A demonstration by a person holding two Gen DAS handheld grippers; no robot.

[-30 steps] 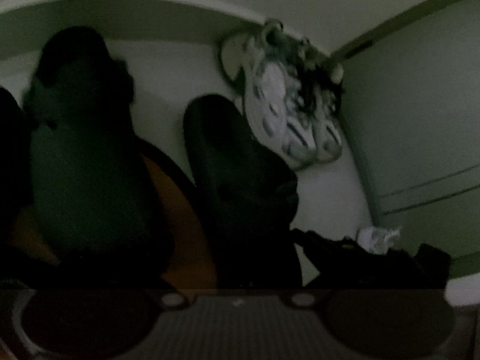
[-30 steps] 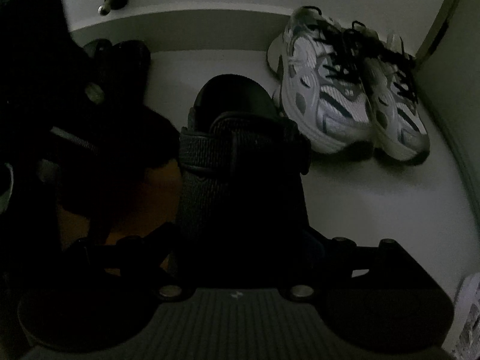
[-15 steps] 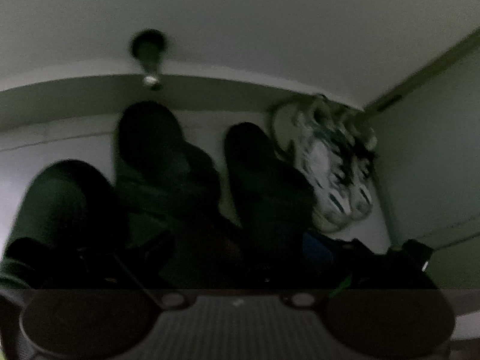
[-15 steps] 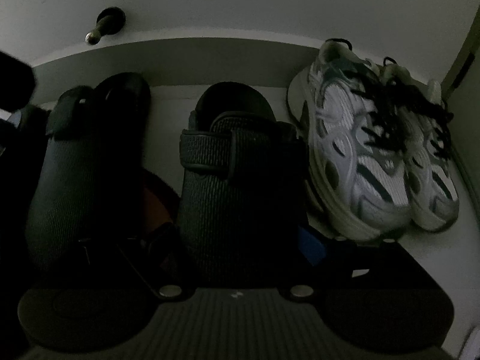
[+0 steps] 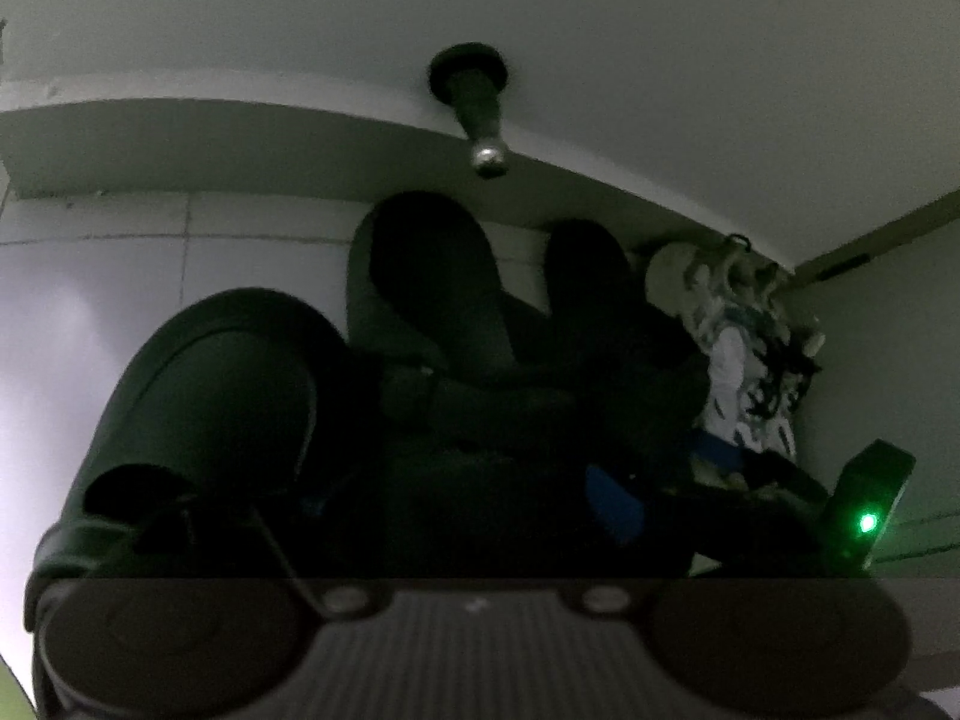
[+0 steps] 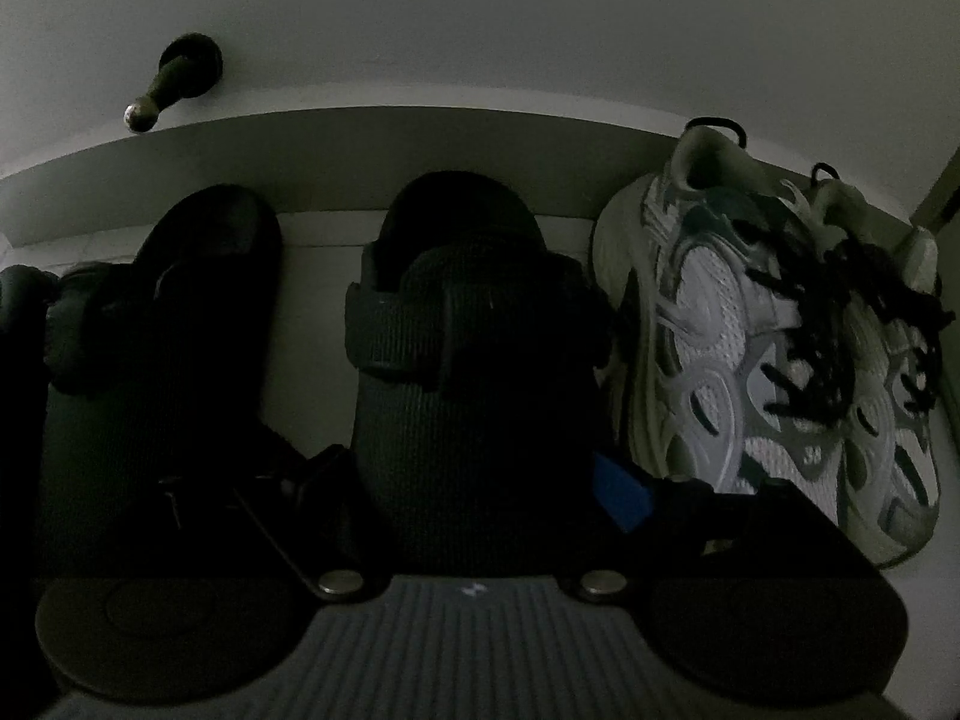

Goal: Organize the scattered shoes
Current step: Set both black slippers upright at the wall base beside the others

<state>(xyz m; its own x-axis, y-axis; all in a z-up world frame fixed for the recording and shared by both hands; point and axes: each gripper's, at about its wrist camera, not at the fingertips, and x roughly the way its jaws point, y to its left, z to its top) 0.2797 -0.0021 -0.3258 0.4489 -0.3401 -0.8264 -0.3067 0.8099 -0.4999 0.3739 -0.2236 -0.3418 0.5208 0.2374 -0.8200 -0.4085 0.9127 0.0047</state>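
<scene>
1. The left gripper (image 5: pixel 474 480) is a dark, dimly lit body; its grey ribbed plate (image 5: pixel 474 648) lies at the bottom of the view, flanked by two round black discs.
2. Two silver screw heads (image 5: pixel 345 599) sit at the top corners of that plate.
3. The right gripper (image 6: pixel 474 480) has the same ribbed plate (image 6: pixel 474 642) with a small white mark.
4. Just above and right of that plate, a blue pad (image 6: pixel 621 495) shows.
5. A green light (image 5: pixel 867 522) glows on a black block far right of the left plate.

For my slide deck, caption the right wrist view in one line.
Black slipper between the right tool's fingers, its mate left, white sneakers right, all lined up at the wall.
</scene>
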